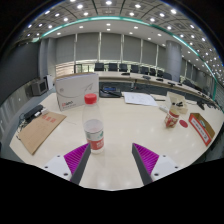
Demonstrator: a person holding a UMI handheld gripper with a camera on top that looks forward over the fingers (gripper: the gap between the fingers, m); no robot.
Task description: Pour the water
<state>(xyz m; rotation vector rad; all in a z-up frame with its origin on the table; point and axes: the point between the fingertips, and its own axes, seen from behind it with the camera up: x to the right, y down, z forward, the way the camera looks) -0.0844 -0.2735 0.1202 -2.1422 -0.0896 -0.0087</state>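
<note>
A large office with rows of ceiling lights and dark chairs point(120, 68) along the far desks stretches behind a pale table point(130, 125), where the scene is set. On the table, well beyond the gripper and off to one side, a white sign point(76, 90) stands upright, its print too small to read. A flat brown sheet point(40, 130) lies near the table's edge on the same side. Papers point(139, 98) rest farther back toward the middle, and across the table a white carton point(176, 108) stands beside a red box point(203, 128) that lies flat near the edge.

A clear bottle point(93, 123) with a red cap point(90, 99) stands upright on the table, just ahead of the gripper point(111, 158) and close to the tip of one finger, slightly off the midline between the two. A label wraps its lower half.

The gripper's jaws stand wide apart, holding nothing. Both magenta pads point(76, 156) face inward over bare tabletop, and neither one touches the bottle. The bottle rests on its own on the table, in front of the open gap rather than inside it.
</note>
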